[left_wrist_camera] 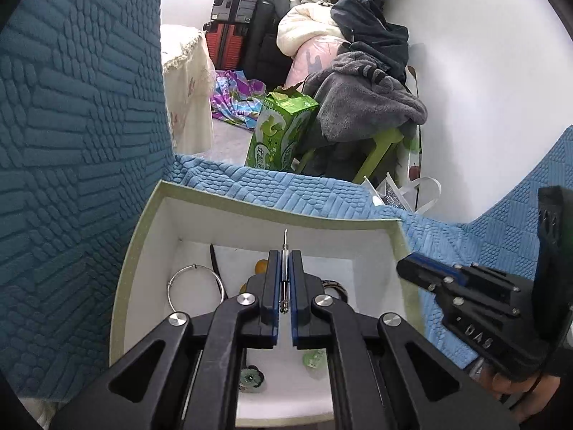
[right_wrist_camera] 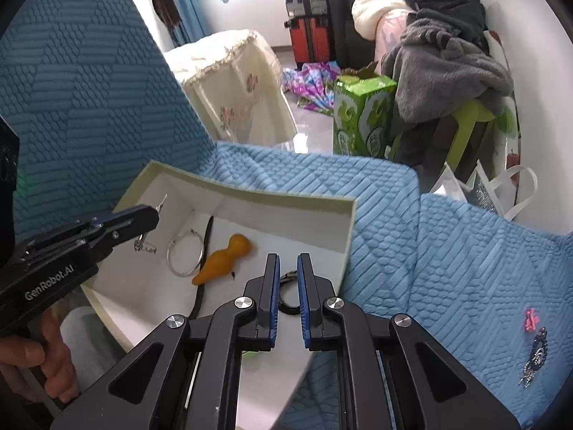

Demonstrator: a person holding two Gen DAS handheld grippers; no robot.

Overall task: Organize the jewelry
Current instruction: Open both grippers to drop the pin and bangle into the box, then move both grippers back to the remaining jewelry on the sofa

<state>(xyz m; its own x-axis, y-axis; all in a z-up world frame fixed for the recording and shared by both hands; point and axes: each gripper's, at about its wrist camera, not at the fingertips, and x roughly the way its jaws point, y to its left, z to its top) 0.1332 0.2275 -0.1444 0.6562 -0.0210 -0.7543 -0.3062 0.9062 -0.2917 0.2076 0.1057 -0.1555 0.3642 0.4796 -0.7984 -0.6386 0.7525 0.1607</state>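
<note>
Left hand-held gripper point(left_wrist_camera: 285, 268) clamps a metal pin point(left_wrist_camera: 284, 251) lengthwise over the box point(left_wrist_camera: 229, 211); right hand-held gripper point(right_wrist_camera: 288, 272) nearly closed, empty.

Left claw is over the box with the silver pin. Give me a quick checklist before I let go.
1. Left claw shut on silver pin: ok.
2. Pin above the open box, inside its walls: ok.
3. Landing spot free: not ok; bangle and orange pendant lie below.
4. Right claw empty: cannot tell; a ring-like piece shows behind its pads.
5. All jewelry boxed: not ok; pink clip and dark brooch remain on the blue cover.
</note>
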